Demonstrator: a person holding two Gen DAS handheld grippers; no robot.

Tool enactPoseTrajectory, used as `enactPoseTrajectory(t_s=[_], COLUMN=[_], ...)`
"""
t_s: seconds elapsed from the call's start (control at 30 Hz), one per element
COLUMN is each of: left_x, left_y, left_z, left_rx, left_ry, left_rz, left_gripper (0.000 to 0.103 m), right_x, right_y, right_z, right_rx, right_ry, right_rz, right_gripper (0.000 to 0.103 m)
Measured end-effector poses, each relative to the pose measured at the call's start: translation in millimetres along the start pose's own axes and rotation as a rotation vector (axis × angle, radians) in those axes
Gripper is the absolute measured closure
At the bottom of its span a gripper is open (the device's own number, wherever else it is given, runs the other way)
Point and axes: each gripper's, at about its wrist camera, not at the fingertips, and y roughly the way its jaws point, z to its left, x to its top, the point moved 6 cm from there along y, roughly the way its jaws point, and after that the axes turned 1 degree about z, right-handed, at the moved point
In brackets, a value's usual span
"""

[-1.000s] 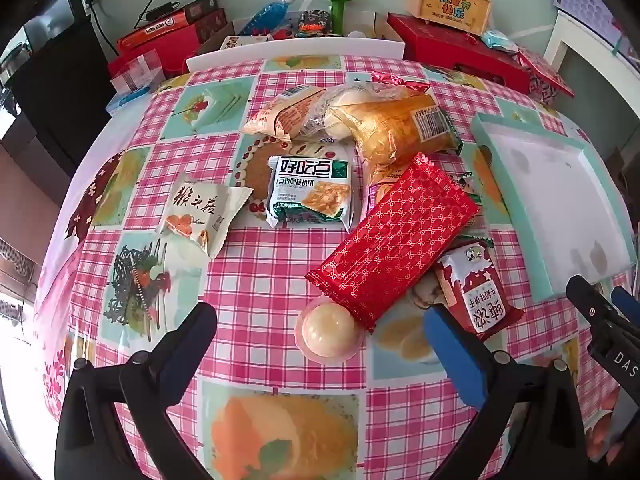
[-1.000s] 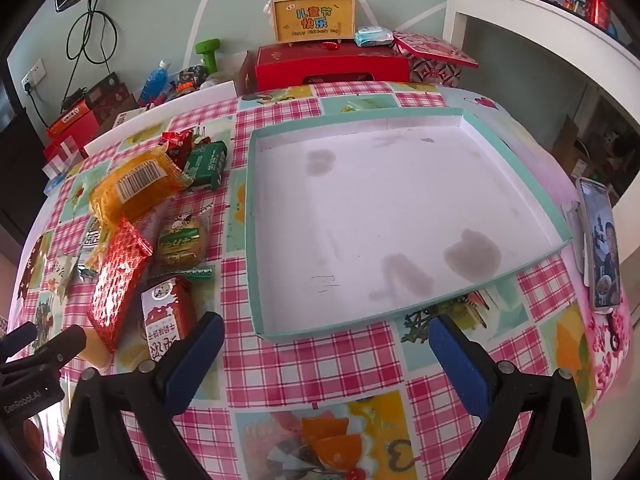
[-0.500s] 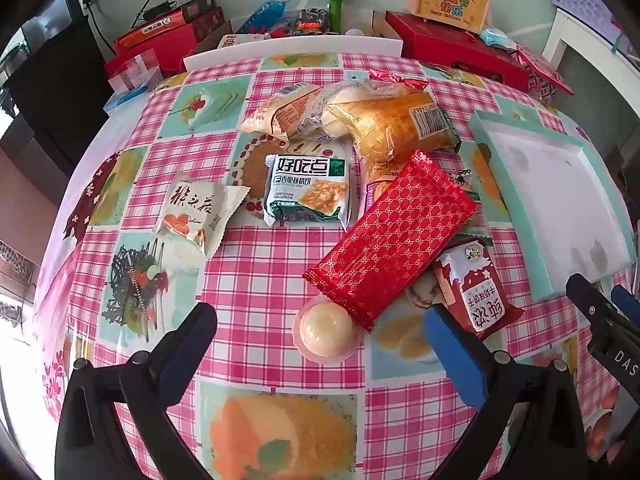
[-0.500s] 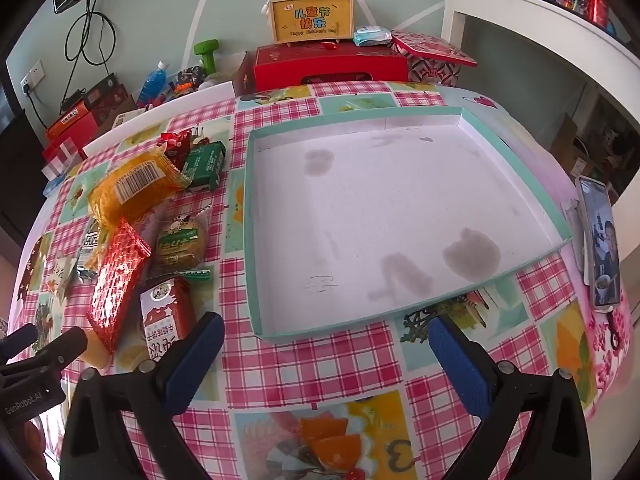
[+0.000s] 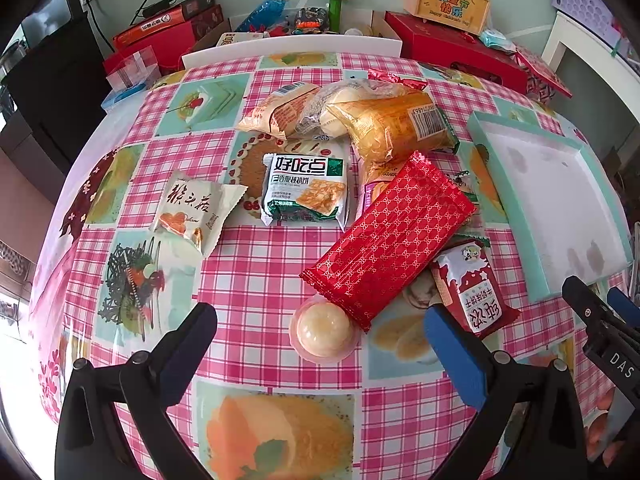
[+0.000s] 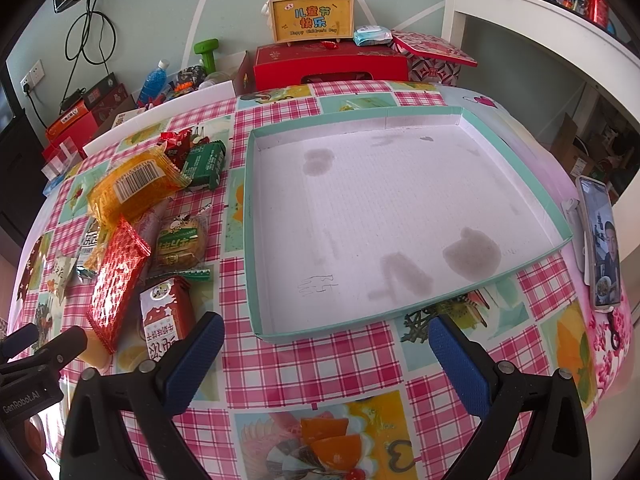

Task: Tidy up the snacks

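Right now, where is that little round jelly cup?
In the left wrist view, the jelly cup sits on the checked tablecloth between the open left gripper's fingers, touching the red foil packet's near end.

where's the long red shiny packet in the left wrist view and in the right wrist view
Left wrist view: the red packet lies right of centre, slanting, its near end over the round jelly cup.
Right wrist view: the same packet sits at the far left, seen almost end on.
Shared landmark: the milk carton right beside it, between the packet and the teal tray.
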Motion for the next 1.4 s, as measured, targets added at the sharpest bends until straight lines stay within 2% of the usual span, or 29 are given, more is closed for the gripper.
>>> enactPoseTrajectory(t_s=[0.47,1.4], left_x=[1.7,-0.1], left_y=[-2.9,-1.2], left_z=[-4.1,-1.5], left_rx=[-0.021,-0.017], left_ry=[0.008,0.004], left_rz=[-0.019,-0.010], left_gripper=[0.000,0.000], right_x=[0.4,0.3], right_y=[1.0,1.7], right_z=[0.4,0.0], right_rx=[0.000,0.000], right_ry=[0.001,0.000], right_rz=[0.001,0.001], right_gripper=[0.000,0.000])
